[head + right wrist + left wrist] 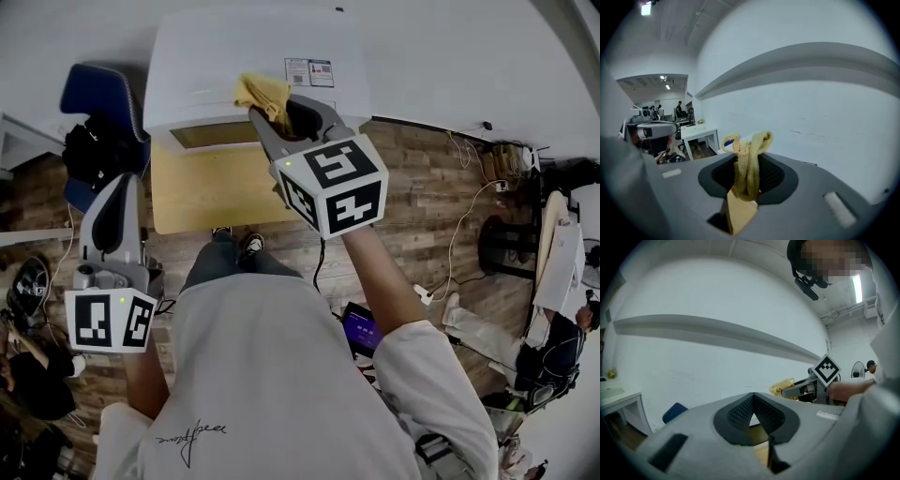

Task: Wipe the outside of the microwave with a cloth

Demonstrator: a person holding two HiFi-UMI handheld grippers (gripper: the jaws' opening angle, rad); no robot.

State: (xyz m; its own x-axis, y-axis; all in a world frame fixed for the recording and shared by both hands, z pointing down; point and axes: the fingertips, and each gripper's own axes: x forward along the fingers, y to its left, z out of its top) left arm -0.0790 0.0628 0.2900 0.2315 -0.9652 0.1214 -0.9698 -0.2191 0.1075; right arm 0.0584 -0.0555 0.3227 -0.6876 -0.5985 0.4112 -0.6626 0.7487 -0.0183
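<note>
A white microwave [225, 66] stands on a light wooden table [211, 192], seen from above in the head view. My right gripper [281, 117] is shut on a bunched yellow cloth [265, 94], which lies over the microwave's top near its front edge. In the right gripper view the cloth [749, 164] sticks up between the jaws in front of a white wall. My left gripper [111, 220] hangs left of the table, away from the microwave, jaws together and holding nothing. The left gripper view shows its jaws [752, 416] shut, with the cloth [782, 386] off to the right.
A blue chair [94, 94] with a black bag [94, 155] stands left of the microwave. Cables and a power strip [427, 295] lie on the wooden floor at right. A person [553, 347] sits at the far right. A white desk [696, 133] stands further back.
</note>
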